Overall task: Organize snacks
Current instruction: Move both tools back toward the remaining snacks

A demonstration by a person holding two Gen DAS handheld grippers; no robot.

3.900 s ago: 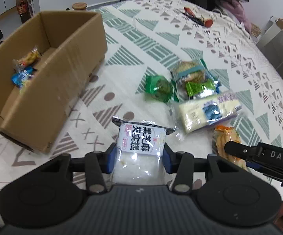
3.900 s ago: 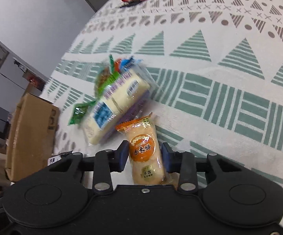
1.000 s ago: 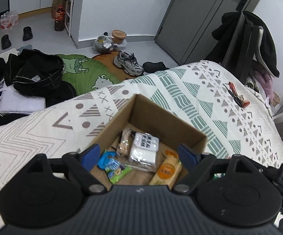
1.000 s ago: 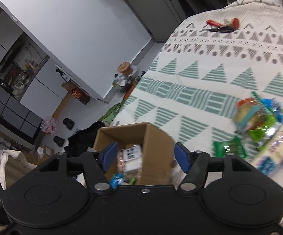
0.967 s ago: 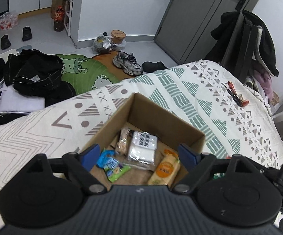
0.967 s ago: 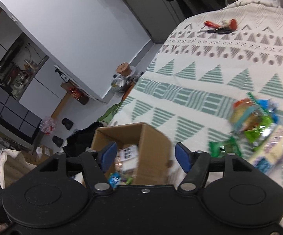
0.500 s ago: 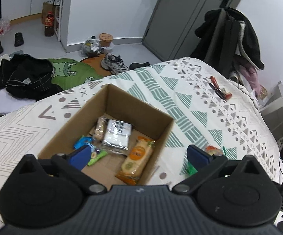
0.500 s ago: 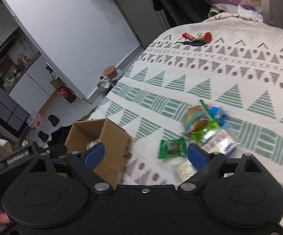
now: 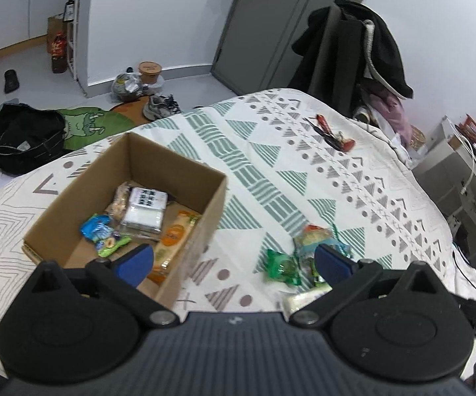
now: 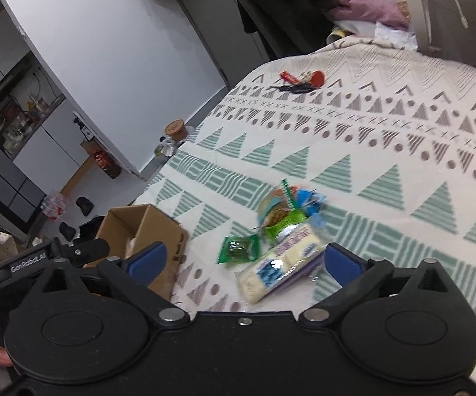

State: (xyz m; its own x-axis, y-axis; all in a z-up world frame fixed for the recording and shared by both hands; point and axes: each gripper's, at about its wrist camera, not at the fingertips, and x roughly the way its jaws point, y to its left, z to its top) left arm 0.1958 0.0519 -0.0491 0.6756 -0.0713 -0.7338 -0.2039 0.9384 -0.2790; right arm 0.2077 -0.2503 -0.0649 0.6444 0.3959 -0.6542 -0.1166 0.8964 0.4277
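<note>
An open cardboard box [image 9: 82, 178] stands on the patterned bed and also shows in the right wrist view [image 10: 158, 227]. It holds a white sesame cake pack [image 9: 145, 209], an orange rice cracker pack [image 9: 173, 234], a blue-green packet [image 9: 101, 232] and a tan snack. To its right lies a pile of loose snacks: a green packet [image 10: 239, 248], a long white-and-blue pack [image 10: 282, 265] and several mixed wrappers [image 10: 287, 209]. My left gripper [image 9: 233, 262] is open and empty, high above the box's right edge. My right gripper [image 10: 244, 260] is open and empty above the pile.
The bed cover [image 9: 270, 171] has green and grey triangles. Keys with red tags [image 10: 299, 81] lie at the far side. A coat on a chair [image 9: 350, 62] stands behind the bed. Clothes and shoes [image 9: 23, 132] lie on the floor to the left.
Both grippers dropped their snacks into the box, opened wide and swung right, from over the box toward the loose pile. The box now sits further left in both views.
</note>
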